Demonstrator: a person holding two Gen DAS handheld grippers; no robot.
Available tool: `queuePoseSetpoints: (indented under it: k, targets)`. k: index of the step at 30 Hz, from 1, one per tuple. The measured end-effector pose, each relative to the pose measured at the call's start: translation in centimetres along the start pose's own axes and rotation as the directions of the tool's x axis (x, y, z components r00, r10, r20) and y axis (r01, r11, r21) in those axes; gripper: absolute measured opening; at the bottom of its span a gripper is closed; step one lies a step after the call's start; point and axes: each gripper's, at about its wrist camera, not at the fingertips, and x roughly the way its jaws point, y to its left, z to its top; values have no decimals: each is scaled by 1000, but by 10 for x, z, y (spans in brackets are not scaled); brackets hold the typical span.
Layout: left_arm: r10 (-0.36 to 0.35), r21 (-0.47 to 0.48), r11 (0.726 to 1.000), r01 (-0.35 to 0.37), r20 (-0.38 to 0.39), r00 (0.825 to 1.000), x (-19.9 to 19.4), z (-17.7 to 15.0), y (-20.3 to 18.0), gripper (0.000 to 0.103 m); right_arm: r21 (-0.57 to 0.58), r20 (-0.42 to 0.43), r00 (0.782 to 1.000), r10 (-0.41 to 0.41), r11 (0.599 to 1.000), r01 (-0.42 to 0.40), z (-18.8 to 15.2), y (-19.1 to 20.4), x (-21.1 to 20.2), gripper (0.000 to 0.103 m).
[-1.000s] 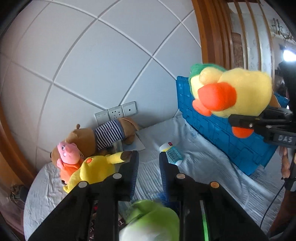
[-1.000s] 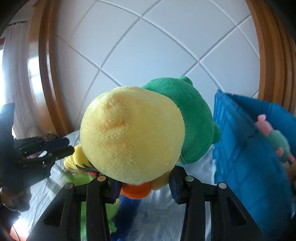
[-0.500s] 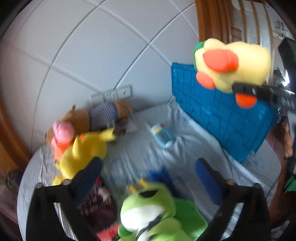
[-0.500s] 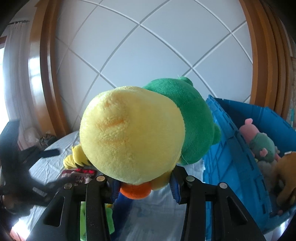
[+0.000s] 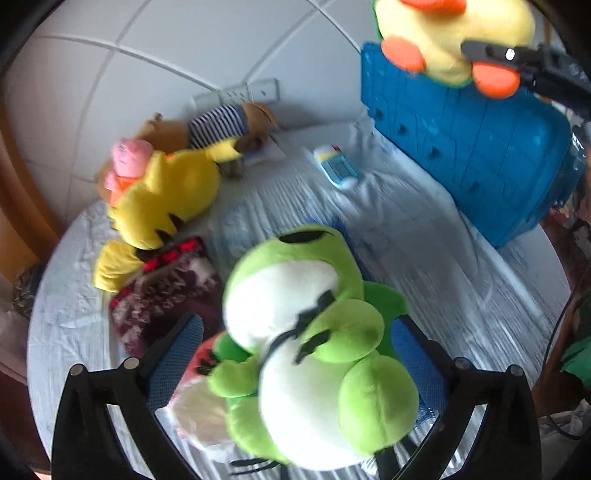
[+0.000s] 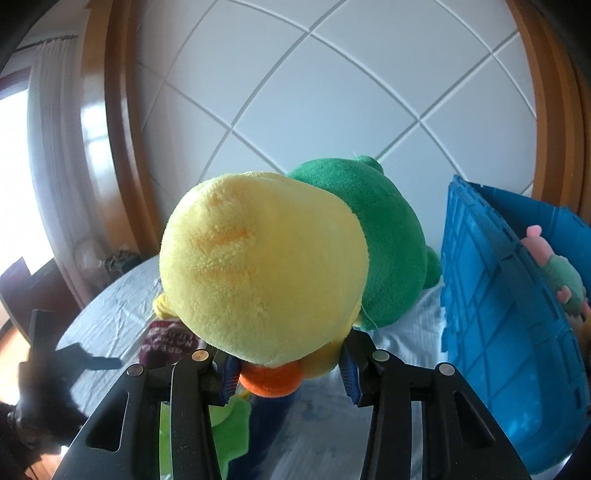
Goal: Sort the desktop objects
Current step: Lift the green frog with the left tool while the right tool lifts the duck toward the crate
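Note:
My left gripper [image 5: 295, 343] is open wide, one finger on each side of a green and white frog plush [image 5: 314, 332] lying on the table. My right gripper [image 6: 288, 373] is shut on a yellow duck plush [image 6: 262, 280] with a green back and orange feet, held in the air beside the blue crate [image 6: 498, 332]. In the left wrist view the duck [image 5: 454, 33] hangs above the crate's [image 5: 472, 140] near wall.
On the cloth-covered round table lie a yellow Pikachu plush [image 5: 166, 195], a pink pig plush [image 5: 129, 158], a brown bear in a striped shirt [image 5: 218, 125], a dark red knitted item [image 5: 162, 291] and a small blue and white device [image 5: 336, 166]. The crate holds other plush toys [image 6: 561, 280].
My left gripper has opened wide and dropped down around the frog plush. My right gripper has carried the duck up and closer to the crate.

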Motion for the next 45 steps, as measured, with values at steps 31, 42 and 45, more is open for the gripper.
queuePoseSetpoints:
  k: [31,42,45]
  targets:
    - [4,24,1000,-5,42,999,7,-20,9,31,-20,12,1000,-2,1000,2,3,18,-5,45]
    - [-26,22,999,23,118,993,-26,-7,14,30,-26,18,1000,-10,1000,10,6,26,-3,45]
    - [-31,13,999,29,154,988,-40,2,17,30,-29,28,1000,-12,999,13,9,27,-7,45]
